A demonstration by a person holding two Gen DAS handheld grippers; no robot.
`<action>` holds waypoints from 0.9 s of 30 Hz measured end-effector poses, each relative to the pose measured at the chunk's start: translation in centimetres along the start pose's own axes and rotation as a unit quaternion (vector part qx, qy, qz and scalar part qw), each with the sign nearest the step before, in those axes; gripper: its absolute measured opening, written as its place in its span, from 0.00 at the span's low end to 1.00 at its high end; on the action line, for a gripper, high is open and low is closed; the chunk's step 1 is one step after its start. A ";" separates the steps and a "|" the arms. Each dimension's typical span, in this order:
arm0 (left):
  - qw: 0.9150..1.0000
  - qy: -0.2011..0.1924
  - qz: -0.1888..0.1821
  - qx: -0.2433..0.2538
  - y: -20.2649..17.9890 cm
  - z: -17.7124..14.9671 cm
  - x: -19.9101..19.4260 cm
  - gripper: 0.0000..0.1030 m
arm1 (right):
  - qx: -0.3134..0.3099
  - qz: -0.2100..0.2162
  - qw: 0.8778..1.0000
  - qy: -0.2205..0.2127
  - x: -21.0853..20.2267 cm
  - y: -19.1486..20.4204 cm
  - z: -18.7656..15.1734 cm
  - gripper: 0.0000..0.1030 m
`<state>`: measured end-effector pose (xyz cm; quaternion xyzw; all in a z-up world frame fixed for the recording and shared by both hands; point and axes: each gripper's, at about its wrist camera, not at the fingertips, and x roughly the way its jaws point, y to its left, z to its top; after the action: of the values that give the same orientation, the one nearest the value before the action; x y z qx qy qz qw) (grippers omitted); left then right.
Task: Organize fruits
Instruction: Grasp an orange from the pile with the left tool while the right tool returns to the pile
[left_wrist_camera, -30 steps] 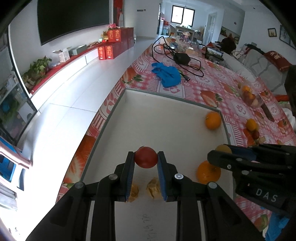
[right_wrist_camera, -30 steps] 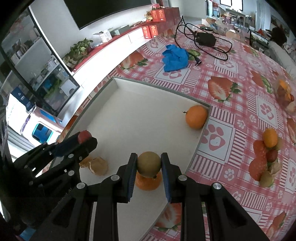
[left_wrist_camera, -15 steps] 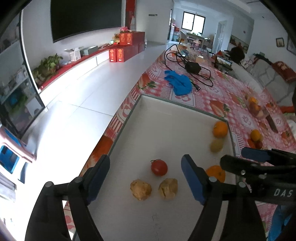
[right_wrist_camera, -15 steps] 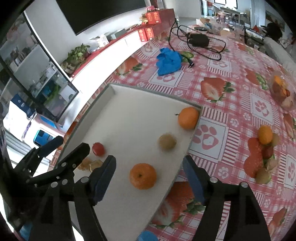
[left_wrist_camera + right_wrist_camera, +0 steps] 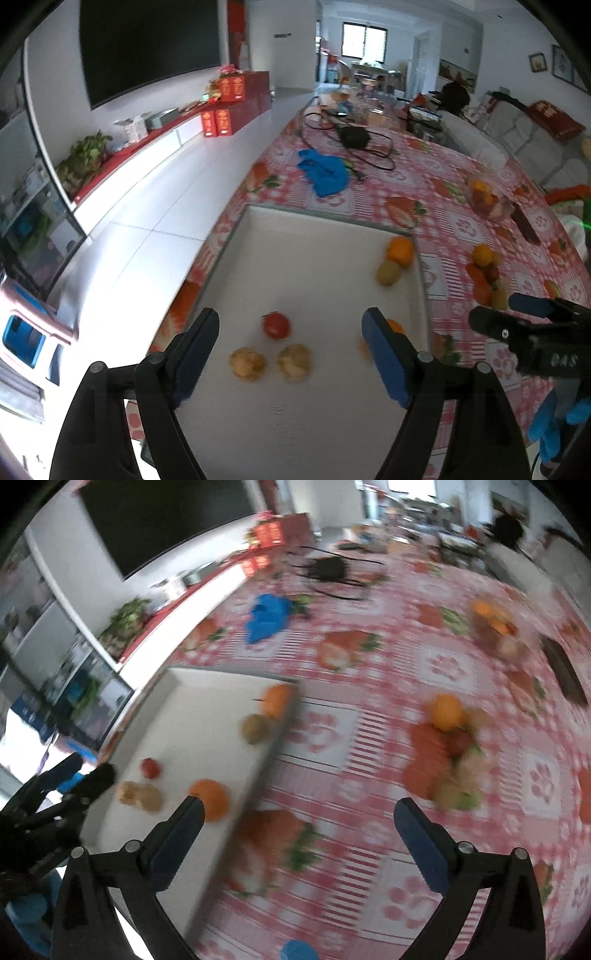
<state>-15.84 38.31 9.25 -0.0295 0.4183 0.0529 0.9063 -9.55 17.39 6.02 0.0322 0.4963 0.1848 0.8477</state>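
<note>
Both hand-held grippers empty above bench.
Left hand-held gripper (image 5: 290, 345) open over tray (image 5: 317, 229); right hand-held gripper (image 5: 299, 821) jaws opening, nothing between.

Bright daylight from the far window (image 5: 364, 42), washing out the floor (image 5: 122, 254) on the left. Strong fisheye bending and dark corners at all edges. Left wrist view fairly sharp, slightly soft near. Right wrist view heavily motion-blurred, tablecloth (image 5: 369, 746) pattern smeared. Only soft, faint shadows.
</note>
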 end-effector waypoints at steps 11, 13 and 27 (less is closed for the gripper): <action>0.996 0.010 -0.025 0.089 -9.4 0.8 0.2 0.80 | 0.105 -0.087 0.990 0.019 -1.2 -13.7 -4.2 1.00; 0.994 0.015 -0.034 0.099 -11.2 1.1 0.5 0.80 | 0.118 -0.120 0.986 0.018 -1.6 -16.4 -5.2 1.00; 0.988 0.084 -0.093 0.088 -21.3 5.8 8.3 0.80 | 0.085 -0.191 0.976 -0.060 -4.0 -21.3 -8.5 1.00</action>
<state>-3.57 18.32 6.90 0.0077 0.4910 -0.0711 0.8682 -12.59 -4.89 -0.08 0.0195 0.4557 -0.0255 0.8895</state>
